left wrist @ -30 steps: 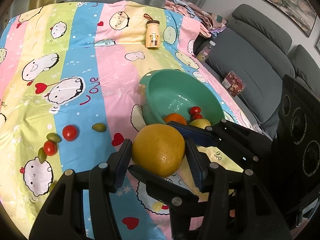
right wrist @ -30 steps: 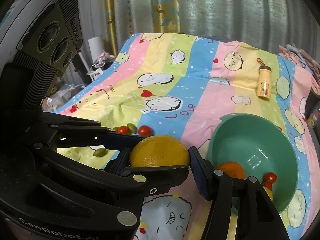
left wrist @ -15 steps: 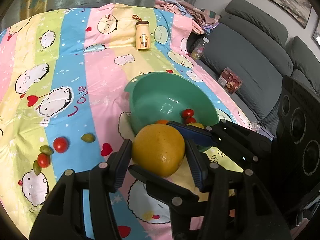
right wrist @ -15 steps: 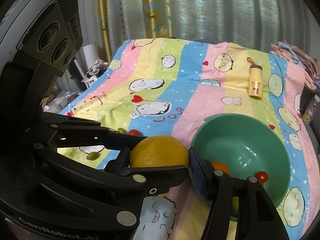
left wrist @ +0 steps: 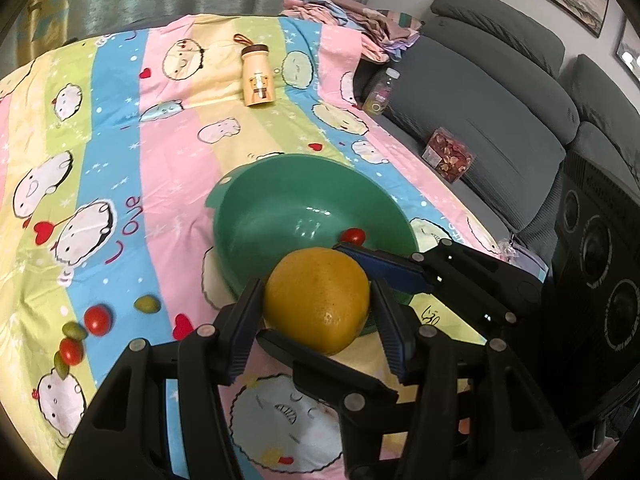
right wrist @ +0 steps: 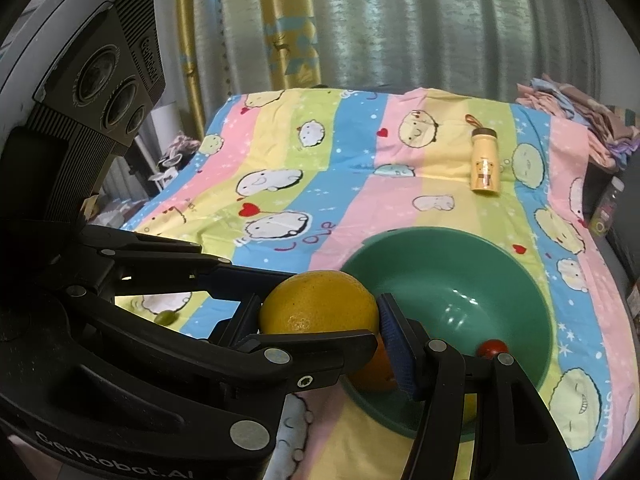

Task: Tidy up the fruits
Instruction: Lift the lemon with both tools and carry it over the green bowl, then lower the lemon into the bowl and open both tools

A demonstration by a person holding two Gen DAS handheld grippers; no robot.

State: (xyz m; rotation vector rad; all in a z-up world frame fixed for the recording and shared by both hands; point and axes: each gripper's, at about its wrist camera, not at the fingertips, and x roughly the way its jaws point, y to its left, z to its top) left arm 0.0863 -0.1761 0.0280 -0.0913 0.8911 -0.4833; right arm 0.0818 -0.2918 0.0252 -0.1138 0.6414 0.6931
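Note:
Both grippers are shut together on one large yellow grapefruit [left wrist: 318, 298], also in the right wrist view [right wrist: 318, 304]. My left gripper [left wrist: 316, 304] and right gripper [right wrist: 320, 316] hold it above the near rim of a green bowl [left wrist: 280, 200], which also shows in the right wrist view [right wrist: 480, 264]. The bowl holds a cherry tomato [left wrist: 353, 235], seen again in the right wrist view [right wrist: 493, 348], and an orange [right wrist: 370, 372]. Loose cherry tomatoes [left wrist: 97, 319] and green olives [left wrist: 145, 303] lie on the cloth at left.
A striped cartoon cloth [left wrist: 120, 152] covers the table. A small yellow bottle [left wrist: 259, 76] lies at the far side. A grey sofa [left wrist: 480, 92] with a snack box [left wrist: 447, 156] stands to the right. Curtains [right wrist: 360, 20] hang behind.
Both grippers have carried the grapefruit forward, from over the cloth beside the bowl to over its near rim. The loose tomatoes and olives have fallen back to the left.

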